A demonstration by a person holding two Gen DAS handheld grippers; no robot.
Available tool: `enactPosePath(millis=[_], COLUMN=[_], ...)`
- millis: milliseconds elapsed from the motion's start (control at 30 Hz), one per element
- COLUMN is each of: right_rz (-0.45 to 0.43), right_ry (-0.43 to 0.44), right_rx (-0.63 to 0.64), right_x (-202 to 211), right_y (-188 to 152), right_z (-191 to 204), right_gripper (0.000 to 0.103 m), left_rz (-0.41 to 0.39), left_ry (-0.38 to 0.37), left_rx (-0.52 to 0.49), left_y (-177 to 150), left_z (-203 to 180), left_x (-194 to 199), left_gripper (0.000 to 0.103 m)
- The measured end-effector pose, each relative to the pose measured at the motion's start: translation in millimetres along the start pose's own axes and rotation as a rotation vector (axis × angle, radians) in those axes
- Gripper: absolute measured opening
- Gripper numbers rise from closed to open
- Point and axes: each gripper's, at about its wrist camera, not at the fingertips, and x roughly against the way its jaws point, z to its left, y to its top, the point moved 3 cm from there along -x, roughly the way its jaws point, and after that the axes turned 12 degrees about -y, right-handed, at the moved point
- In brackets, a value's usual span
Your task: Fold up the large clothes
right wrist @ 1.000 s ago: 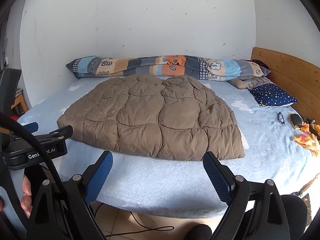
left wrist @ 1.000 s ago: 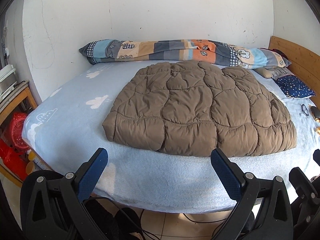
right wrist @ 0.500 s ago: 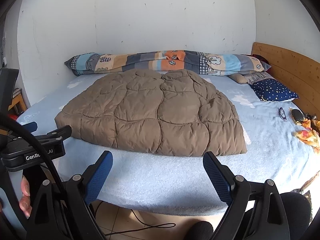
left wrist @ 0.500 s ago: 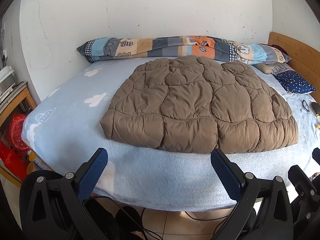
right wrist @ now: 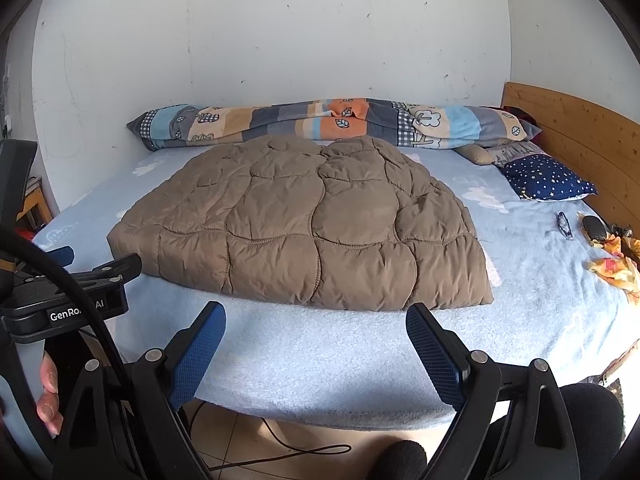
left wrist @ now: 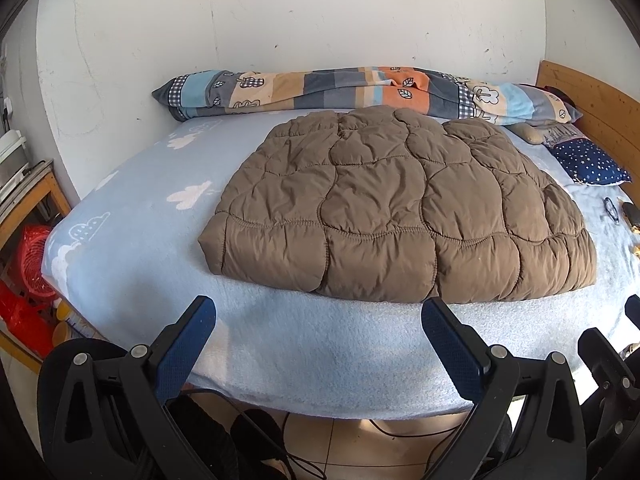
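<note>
On bed, folded brown jacket, both tools spread wide, empty

Left hand-held gripper and right hand-held gripper: both level, side by side, jaws spread wide, gripping nothing.

A patchwork bolster runs along the bed's far edge by the wall. A starry navy pillow lies near the wooden headboard, glasses beside it.

brown quilted puffer garment lies flat, folded into a broad slab, mid-bed, near edge toward the cameras
</note>
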Motion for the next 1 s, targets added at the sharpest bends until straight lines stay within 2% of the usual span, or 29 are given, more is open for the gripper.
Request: enactPosePath(millis=[767,1000], right_rz=[0.006,0.006], right_ry=[0.000,0.012], right_rx=[0.000,0.002], right_x=[-1.3,-1.2], right_y=[-1.2,-0.7], right_z=[-3.5,-3.1], right_gripper=[0.094,0.094], left_rz=[0.014,0.056], left_ry=[-0.008,-0.020], left_rx=[-0.001,-0.033], left_y=[-1.5,-1.8], left_z=[-0.1,3.5], left_x=[-2.2,-5.3], left_gripper=[0.103,0.103])
